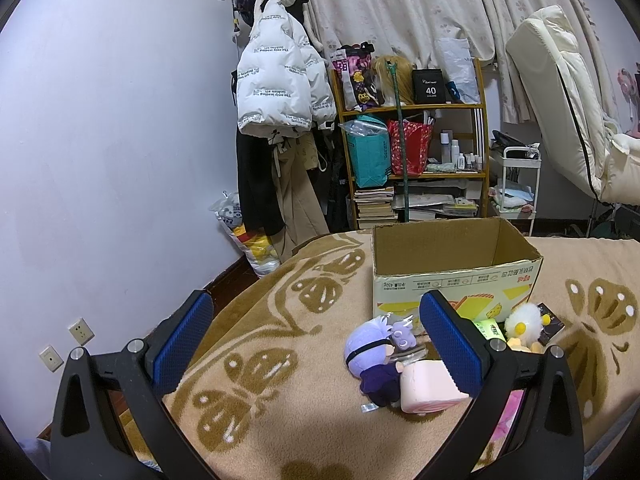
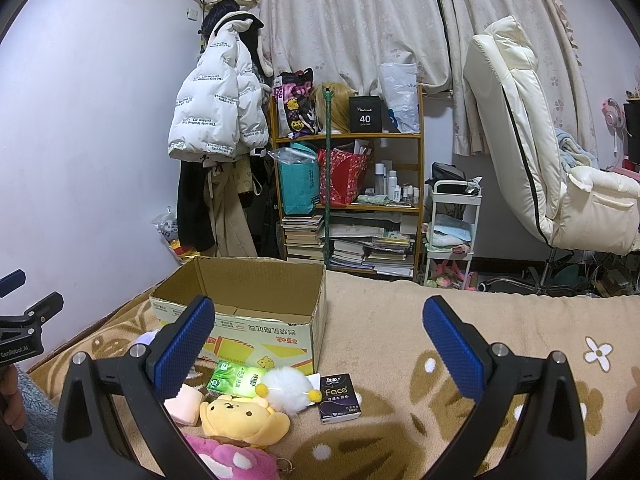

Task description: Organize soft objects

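An open cardboard box [image 1: 456, 280] stands on the patterned blanket; it also shows in the right wrist view [image 2: 256, 320]. In front of it lie a purple plush doll [image 1: 372, 360], a pink soft block [image 1: 428, 388], a white fluffy toy [image 2: 288, 390], a yellow bear plush [image 2: 240, 420], a pink spotted plush [image 2: 228, 458], a green tissue pack [image 2: 236, 380] and a black tissue pack [image 2: 339, 398]. My left gripper [image 1: 316, 344] is open and empty, left of the toys. My right gripper [image 2: 318, 346] is open and empty above the toys.
The brown-and-beige blanket [image 2: 400, 320] covers the bed. Behind it stand a shelf [image 2: 348, 200] with bags and books, hanging coats [image 2: 216, 120], a white cart [image 2: 452, 232] and a cream chair [image 2: 540, 140]. The bed's left edge drops to the floor [image 1: 236, 276].
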The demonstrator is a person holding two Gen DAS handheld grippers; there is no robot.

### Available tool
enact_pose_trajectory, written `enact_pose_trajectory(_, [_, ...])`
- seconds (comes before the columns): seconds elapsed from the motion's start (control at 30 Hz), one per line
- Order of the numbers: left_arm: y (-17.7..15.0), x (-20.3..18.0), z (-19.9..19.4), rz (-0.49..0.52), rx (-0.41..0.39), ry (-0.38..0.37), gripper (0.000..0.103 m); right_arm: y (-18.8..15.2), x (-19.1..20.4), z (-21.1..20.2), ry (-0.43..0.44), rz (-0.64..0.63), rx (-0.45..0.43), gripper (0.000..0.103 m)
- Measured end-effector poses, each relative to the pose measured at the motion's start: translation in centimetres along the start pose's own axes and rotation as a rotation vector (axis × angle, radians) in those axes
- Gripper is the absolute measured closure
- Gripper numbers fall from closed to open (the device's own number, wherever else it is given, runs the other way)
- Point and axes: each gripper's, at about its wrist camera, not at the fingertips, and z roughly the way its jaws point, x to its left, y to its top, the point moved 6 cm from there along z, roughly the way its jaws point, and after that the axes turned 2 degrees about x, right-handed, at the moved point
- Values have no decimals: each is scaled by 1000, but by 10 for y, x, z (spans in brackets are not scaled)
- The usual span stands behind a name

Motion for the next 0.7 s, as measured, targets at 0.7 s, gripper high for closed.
enact_pose_trajectory(0.7, [0,1,0,1,-2,1,1,0,0,0,0,1,0,0])
